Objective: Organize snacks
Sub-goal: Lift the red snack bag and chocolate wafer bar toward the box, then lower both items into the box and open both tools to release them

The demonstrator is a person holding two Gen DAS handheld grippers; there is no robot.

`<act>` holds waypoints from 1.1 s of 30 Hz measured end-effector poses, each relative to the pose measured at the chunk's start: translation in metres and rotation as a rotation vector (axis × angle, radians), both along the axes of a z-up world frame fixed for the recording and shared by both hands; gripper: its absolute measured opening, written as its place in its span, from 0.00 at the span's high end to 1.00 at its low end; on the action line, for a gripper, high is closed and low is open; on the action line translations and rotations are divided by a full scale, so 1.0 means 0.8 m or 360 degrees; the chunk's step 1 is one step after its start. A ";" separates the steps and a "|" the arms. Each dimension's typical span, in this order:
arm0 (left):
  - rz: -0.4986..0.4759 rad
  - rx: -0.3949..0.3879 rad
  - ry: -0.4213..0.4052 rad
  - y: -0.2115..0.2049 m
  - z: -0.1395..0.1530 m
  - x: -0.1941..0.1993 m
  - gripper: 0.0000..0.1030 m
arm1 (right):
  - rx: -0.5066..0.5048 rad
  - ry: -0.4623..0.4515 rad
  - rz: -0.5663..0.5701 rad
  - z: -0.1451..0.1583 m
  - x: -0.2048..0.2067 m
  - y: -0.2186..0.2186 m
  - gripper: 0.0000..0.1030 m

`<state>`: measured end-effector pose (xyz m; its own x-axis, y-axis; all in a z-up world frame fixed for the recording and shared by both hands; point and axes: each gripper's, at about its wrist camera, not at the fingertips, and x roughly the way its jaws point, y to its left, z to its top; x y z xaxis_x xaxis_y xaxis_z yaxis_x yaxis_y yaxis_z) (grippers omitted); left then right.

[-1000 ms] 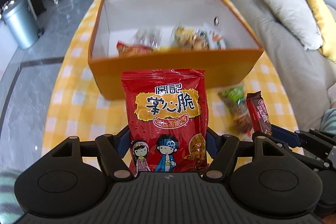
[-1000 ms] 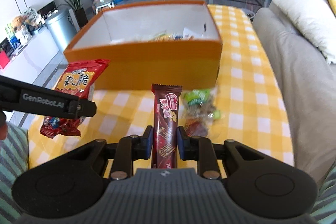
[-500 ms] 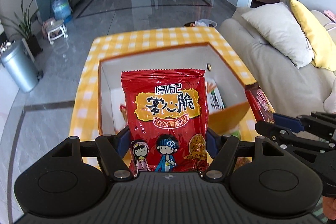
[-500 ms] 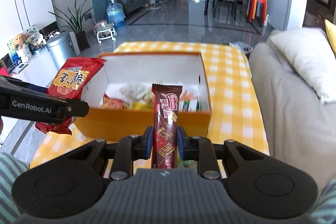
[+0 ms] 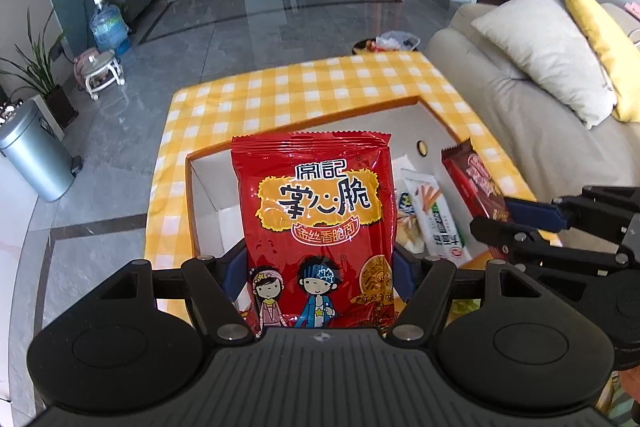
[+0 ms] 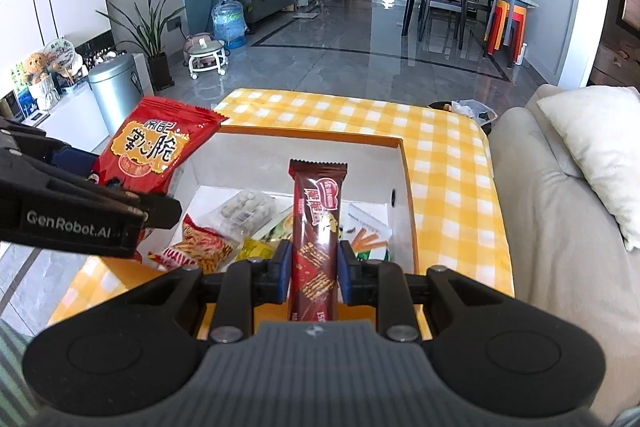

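My left gripper [image 5: 318, 267] is shut on a red noodle-snack bag [image 5: 316, 223] and holds it upright above the orange box [image 5: 280, 131]. My right gripper [image 6: 314, 267] is shut on a brown wafer bar [image 6: 316, 227], also above the box [image 6: 410, 195]. The bag also shows in the right wrist view [image 6: 154, 147], over the box's left side. The bar shows in the left wrist view [image 5: 476, 183], over the right side. Several snack packets [image 6: 224, 235] lie on the box's white floor.
The box stands on a table with a yellow checked cloth [image 6: 452, 163]. A grey sofa with a pale pillow [image 6: 600, 155] runs along the right. A steel bin [image 5: 32, 155] stands on the floor at the left.
Both grippers have risen and moved forward from the table in front of the box to above its inside. Each still holds its snack.
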<state>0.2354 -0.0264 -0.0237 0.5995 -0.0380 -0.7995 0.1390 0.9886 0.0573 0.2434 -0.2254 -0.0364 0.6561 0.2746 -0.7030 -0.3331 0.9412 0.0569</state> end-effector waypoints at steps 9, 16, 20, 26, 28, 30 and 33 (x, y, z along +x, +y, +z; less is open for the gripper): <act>-0.0004 -0.0009 0.0145 0.008 -0.038 0.041 0.23 | -0.0095 0.0027 0.0091 -0.025 0.059 0.029 0.80; 0.0006 0.0070 0.0268 0.006 -0.076 0.069 0.23 | -0.0235 0.0103 0.0158 -0.056 0.094 0.049 0.81; -0.0001 0.0099 0.0349 0.007 -0.088 0.079 0.23 | -0.0305 0.0153 0.0192 -0.075 0.111 0.059 0.81; 0.0000 0.0101 0.0410 0.008 -0.090 0.086 0.23 | -0.0448 0.0181 0.0260 -0.095 0.123 0.075 0.81; -0.0010 0.0101 0.0420 0.007 -0.091 0.086 0.23 | -0.0487 0.0185 0.0275 -0.101 0.124 0.078 0.81; -0.0022 0.0112 0.0422 0.005 -0.093 0.086 0.23 | -0.0507 0.0196 0.0286 -0.106 0.122 0.078 0.81; -0.0036 0.0135 0.0421 0.005 -0.097 0.091 0.23 | -0.0526 0.0211 0.0294 -0.112 0.121 0.078 0.80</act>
